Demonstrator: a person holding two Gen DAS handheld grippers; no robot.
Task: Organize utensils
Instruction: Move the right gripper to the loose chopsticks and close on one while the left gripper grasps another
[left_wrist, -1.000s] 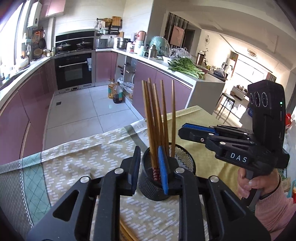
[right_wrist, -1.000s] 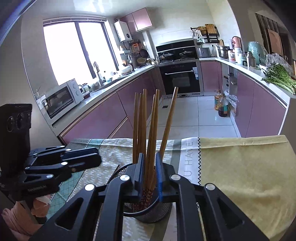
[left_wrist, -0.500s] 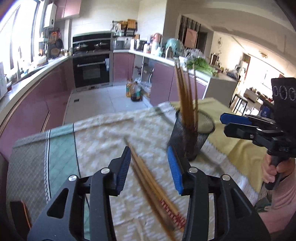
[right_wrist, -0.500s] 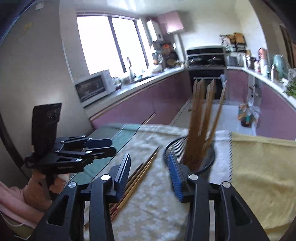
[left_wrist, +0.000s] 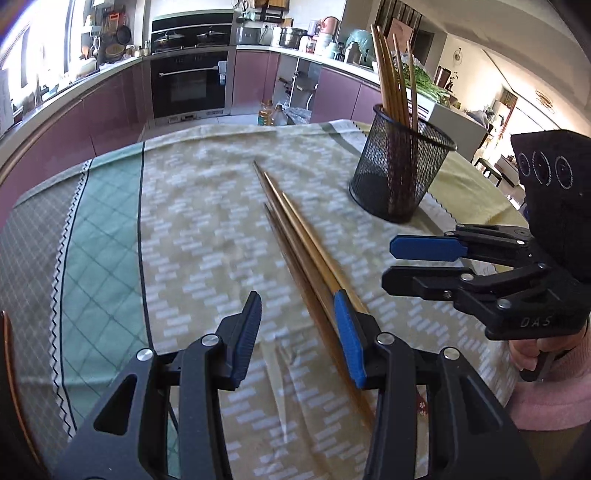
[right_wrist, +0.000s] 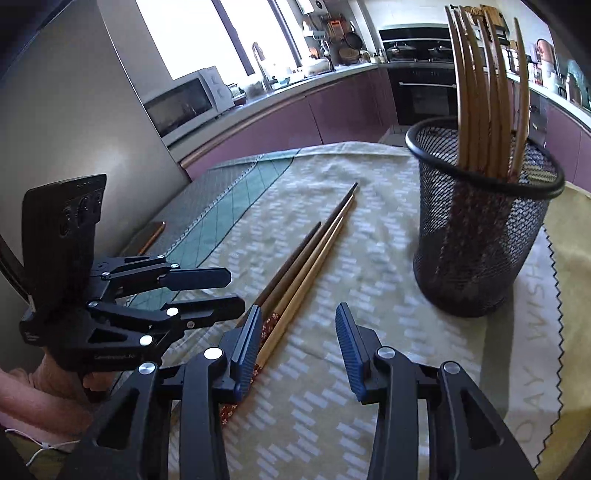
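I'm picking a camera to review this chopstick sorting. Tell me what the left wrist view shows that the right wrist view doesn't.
Only the left wrist view shows the greens on the counter and the right gripper from outside.

Only the right wrist view shows the microwave, the window and the left gripper from outside.

Both show the mesh holder with upright chopsticks and the loose chopsticks on the cloth.

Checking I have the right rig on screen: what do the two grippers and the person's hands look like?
Both the left gripper and the right gripper are black linkage frames with silver rivets and blue ribbed finger pads. The right one bears white DAS lettering and a black box with three circles. Both hands wear pink sleeves.
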